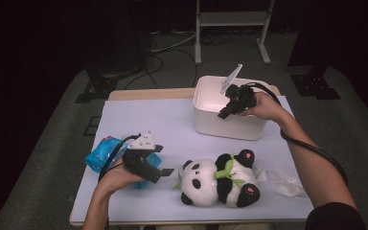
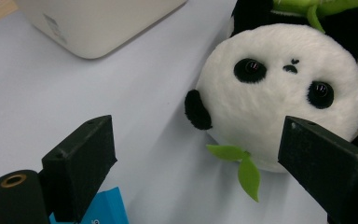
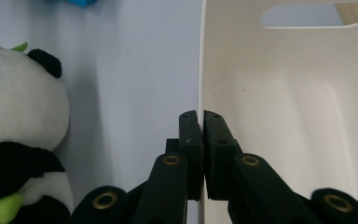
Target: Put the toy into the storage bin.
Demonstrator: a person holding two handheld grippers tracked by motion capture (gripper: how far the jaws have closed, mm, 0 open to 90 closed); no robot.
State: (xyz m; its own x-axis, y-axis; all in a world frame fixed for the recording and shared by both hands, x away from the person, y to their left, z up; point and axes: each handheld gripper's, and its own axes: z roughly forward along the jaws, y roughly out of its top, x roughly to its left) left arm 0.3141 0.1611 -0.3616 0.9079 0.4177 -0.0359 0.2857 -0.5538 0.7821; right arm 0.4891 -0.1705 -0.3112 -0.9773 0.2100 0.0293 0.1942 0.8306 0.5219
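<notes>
The right hand-held gripper [image 3: 200, 122] is clenched on the thin front wall of the smooth, rounded white plastic bin [image 3: 279, 116] at the bench's [image 1: 148, 120] far side; the left hand-held gripper [image 2: 196, 158] hangs released before the fluffy panda [image 2: 279, 93], its body cut off

Right tool [image 1: 224, 114] gripping white bin [image 1: 206, 122] wall, left tool [image 1: 160, 173] beside plush panda [image 1: 219, 180], blue pack [image 1: 100, 154]
</notes>
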